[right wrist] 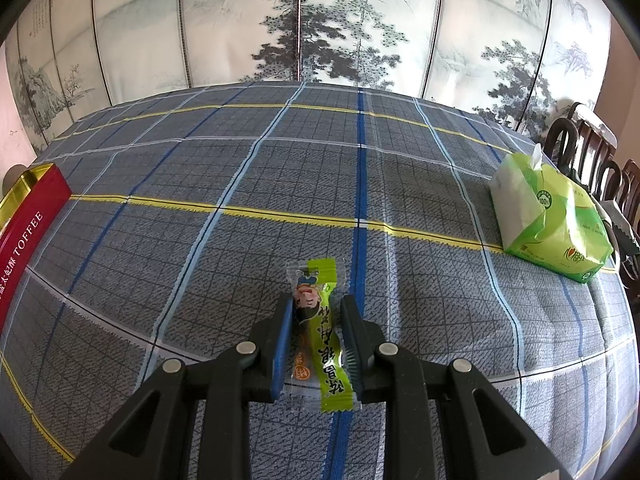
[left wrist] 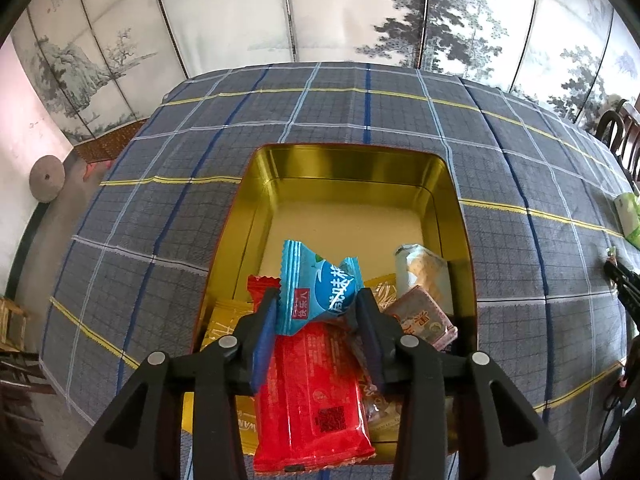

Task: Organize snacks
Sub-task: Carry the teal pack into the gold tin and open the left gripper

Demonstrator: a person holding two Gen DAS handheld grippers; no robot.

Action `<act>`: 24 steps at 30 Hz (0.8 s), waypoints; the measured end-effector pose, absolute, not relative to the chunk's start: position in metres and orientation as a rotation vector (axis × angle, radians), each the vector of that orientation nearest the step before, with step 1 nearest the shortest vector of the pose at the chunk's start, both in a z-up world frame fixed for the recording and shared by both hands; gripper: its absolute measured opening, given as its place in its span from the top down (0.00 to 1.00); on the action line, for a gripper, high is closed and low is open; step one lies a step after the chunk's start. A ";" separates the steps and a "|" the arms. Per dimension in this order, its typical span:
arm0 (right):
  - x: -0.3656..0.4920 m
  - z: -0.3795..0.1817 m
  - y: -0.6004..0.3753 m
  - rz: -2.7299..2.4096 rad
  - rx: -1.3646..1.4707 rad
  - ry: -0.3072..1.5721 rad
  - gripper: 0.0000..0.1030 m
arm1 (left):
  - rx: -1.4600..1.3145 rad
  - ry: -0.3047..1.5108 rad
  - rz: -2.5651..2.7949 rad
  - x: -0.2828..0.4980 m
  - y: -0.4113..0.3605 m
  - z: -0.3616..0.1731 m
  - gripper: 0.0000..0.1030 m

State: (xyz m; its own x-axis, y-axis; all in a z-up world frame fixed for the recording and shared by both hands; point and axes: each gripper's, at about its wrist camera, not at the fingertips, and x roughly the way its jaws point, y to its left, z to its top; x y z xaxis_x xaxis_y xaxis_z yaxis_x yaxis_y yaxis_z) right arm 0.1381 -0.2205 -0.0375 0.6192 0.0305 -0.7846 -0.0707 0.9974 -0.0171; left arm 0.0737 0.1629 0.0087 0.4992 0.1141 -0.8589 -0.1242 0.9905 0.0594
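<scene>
Left gripper (left wrist: 316, 304): jaws slightly apart around crinkly blue snack packet (left wrist: 316, 288), above gold-lined tin (left wrist: 344, 168).
Right gripper (right wrist: 314, 312): clamped on slim green plastic-wrapped snack stick (right wrist: 320, 328) over checked tablecloth (right wrist: 240, 184).
Handling: light, slippery film; likely best pinched mid-body.

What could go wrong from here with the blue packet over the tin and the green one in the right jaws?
1. The blue packet sits crumpled between the left gripper jaws above a crowded pile; released here, it may slide off the red packet rather than settle in the tin.
2. The right gripper pinches the green packet by its thin sides; it could twist or slip in transit.
</scene>
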 end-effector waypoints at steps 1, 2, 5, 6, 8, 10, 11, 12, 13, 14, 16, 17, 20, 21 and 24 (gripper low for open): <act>0.138 -0.038 -0.221 0.058 -0.048 0.901 0.76 | -0.011 1.037 0.146 0.073 0.163 0.009 0.63; 0.138 -0.038 -0.221 0.058 -0.048 0.901 0.76 | -0.010 1.037 0.147 0.073 0.163 0.009 0.62; 0.138 -0.038 -0.220 0.058 -0.048 0.901 0.76 | -0.010 1.033 0.149 0.072 0.164 0.011 0.57; 0.138 -0.038 -0.222 0.058 -0.048 0.901 0.76 | -0.012 1.032 0.149 0.071 0.165 0.012 0.56; 0.138 -0.038 -0.220 0.058 -0.050 0.901 0.76 | -0.013 1.030 0.144 0.070 0.165 0.012 0.55; 0.137 -0.038 -0.220 0.057 -0.050 0.901 0.76 | -0.009 1.031 0.143 0.069 0.164 0.012 0.55; 0.137 -0.038 -0.220 0.057 -0.050 0.901 0.76 | -0.008 1.031 0.144 0.069 0.163 0.012 0.55; 0.137 -0.038 -0.221 0.058 -0.049 0.901 0.76 | -0.007 1.030 0.145 0.069 0.163 0.012 0.55; 0.137 -0.038 -0.219 0.057 -0.050 0.901 0.76 | -0.007 1.029 0.145 0.069 0.164 0.012 0.55; 0.137 -0.038 -0.220 0.057 -0.051 0.901 0.76 | -0.008 1.029 0.145 0.068 0.164 0.012 0.55; 0.137 -0.038 -0.219 0.057 -0.050 0.901 0.76 | -0.008 1.027 0.141 0.068 0.163 0.013 0.55; 0.137 -0.038 -0.219 0.057 -0.050 0.901 0.76 | -0.006 1.025 0.141 0.067 0.163 0.013 0.55; 0.137 -0.038 -0.219 0.057 -0.052 0.901 0.76 | -0.008 1.012 0.142 0.065 0.164 0.017 0.55; 0.137 -0.038 -0.219 0.057 -0.052 0.901 0.76 | -0.010 1.010 0.145 0.064 0.164 0.018 0.55; 0.137 -0.038 -0.218 0.056 -0.052 0.901 0.76 | -0.016 1.004 0.149 0.060 0.165 0.021 0.50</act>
State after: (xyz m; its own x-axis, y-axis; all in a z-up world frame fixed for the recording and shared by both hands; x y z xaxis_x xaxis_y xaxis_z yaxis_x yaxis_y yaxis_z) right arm 0.1369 -0.2183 -0.0377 0.6195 0.0271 -0.7846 -0.0709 0.9972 -0.0216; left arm 0.0605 0.1649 0.0211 0.5276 0.1176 -0.8413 -0.1320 0.9897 0.0555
